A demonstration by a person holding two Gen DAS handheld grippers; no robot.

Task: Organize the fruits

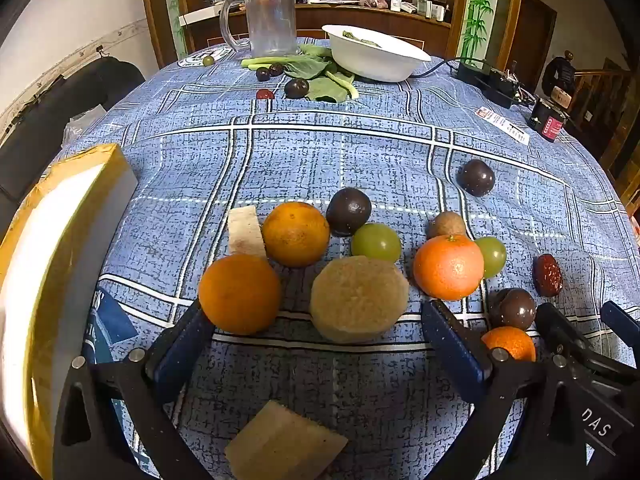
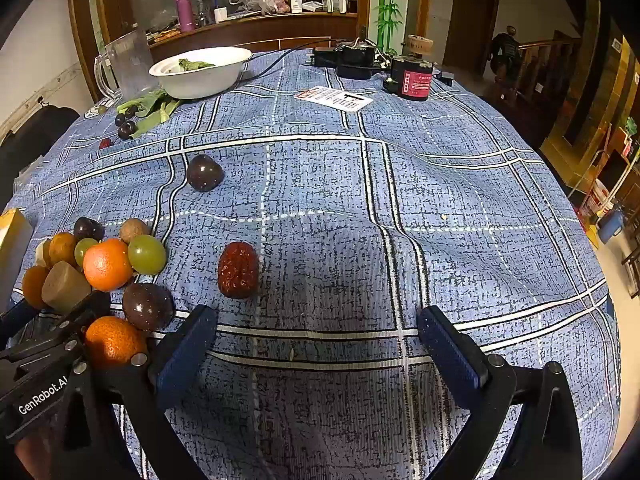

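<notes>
Counter (image 2: 400,200): covered by a blue plaid cloth, carrying all items inspected.

Box (image 1: 60,260): yellow-sided with a white inner face, at the left edge of the left wrist view. Contents cannot be seen.

White bowl (image 1: 372,58): at the far end of the counter, holding some green leaves. More leafy greens (image 1: 320,76) lie on the cloth just beside it, with a few small dark fruits near them.

Clear plastic jug (image 1: 268,16): upright, left of the bowl, appears empty.

Fruit cluster: sits loose on the cloth, in no container. A beige cut round piece (image 1: 358,298) lies between and just ahead of the fingers of the left hand-held gripper (image 1: 316,336), with an orange (image 1: 240,294) at its left fingertip. Behind are a second orange (image 1: 296,234), a dark passion fruit (image 1: 348,212), a green grape (image 1: 376,242) and a tangerine (image 1: 448,268).

Red date (image 2: 238,270): lies alone on the cloth, ahead of the right hand-held gripper (image 2: 318,336) and toward its left finger. Another dark fruit (image 2: 205,173) sits well apart, farther back.

Hand-held grippers: both have their jaws spread wide, angled down at the counter, gripping nothing.

Room: wooden cabinet with glass behind the counter, black electrical devices (image 2: 352,60) and a cable at the far right end.
</notes>
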